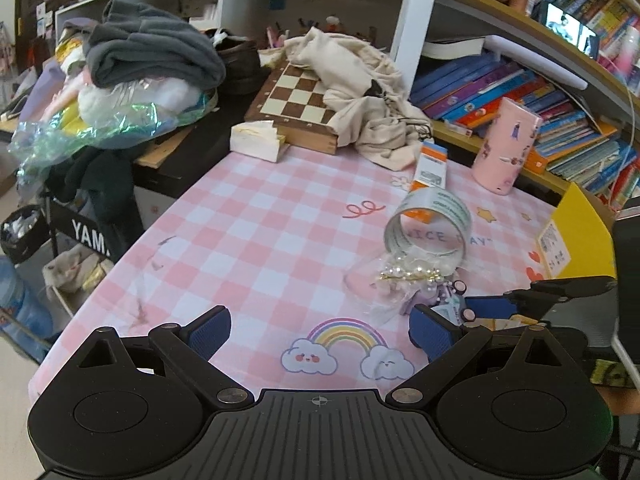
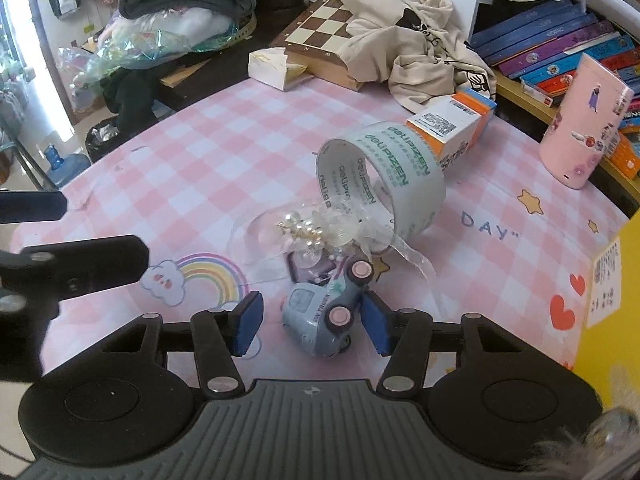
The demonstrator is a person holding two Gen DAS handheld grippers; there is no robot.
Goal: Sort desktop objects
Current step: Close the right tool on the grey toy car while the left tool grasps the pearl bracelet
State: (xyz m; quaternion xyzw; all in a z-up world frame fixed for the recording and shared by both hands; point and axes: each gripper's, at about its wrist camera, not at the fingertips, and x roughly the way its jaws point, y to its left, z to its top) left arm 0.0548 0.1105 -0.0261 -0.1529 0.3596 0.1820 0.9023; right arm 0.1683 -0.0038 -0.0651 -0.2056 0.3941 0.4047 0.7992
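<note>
A small blue-grey toy car with pink wheels lies on the pink checked tablecloth. My right gripper straddles it: the right pad is at the car's side, while a gap shows between the left pad and the car. Just beyond the car lie a pearl hair clip in clear wrap and a roll of printed tape on its edge. My left gripper hangs wide open over the rainbow print, holding nothing. The tape roll and pearl clip are ahead to its right.
An orange-and-white carton, a pink cylinder, a beige cloth over a chessboard and a small white box stand at the back. A yellow box is at the right edge. Books fill the shelf.
</note>
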